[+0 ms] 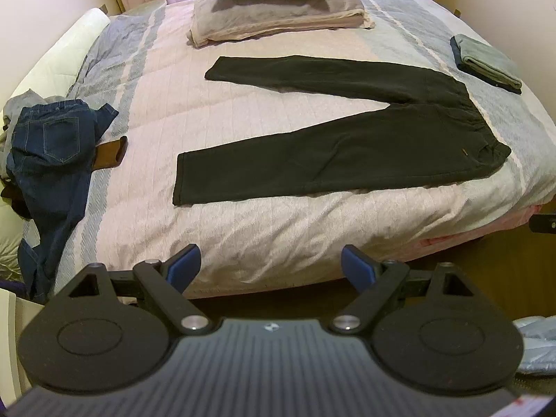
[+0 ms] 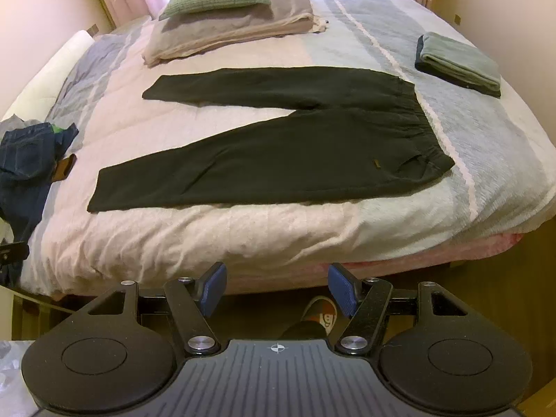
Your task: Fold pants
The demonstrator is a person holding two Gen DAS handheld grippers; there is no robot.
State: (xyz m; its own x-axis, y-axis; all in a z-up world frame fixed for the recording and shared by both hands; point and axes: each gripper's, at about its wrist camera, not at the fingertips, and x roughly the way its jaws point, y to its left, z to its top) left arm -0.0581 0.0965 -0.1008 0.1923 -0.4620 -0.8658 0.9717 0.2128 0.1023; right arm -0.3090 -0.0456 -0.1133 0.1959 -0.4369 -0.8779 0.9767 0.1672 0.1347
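Observation:
Dark pants point(image 1: 365, 139) point(image 2: 295, 160) lie flat on the bed, waistband to the right, the two legs spread in a V toward the left. My left gripper point(image 1: 271, 266) hangs open before the bed's near edge, short of the pants, with nothing between its blue pads point(image 1: 184, 266). My right gripper point(image 2: 277, 286) is open too, held low at the bed's front edge, its blue pads point(image 2: 342, 290) empty. Neither gripper touches the cloth.
Blue jeans point(image 1: 48, 160) and a brown belt point(image 1: 109, 153) hang over the bed's left side. Folded grey-green clothes point(image 2: 458, 64) sit at the far right. Pillows point(image 1: 274, 3) are stacked at the head. A person's slippered foot point(image 2: 319, 318) stands below the right gripper.

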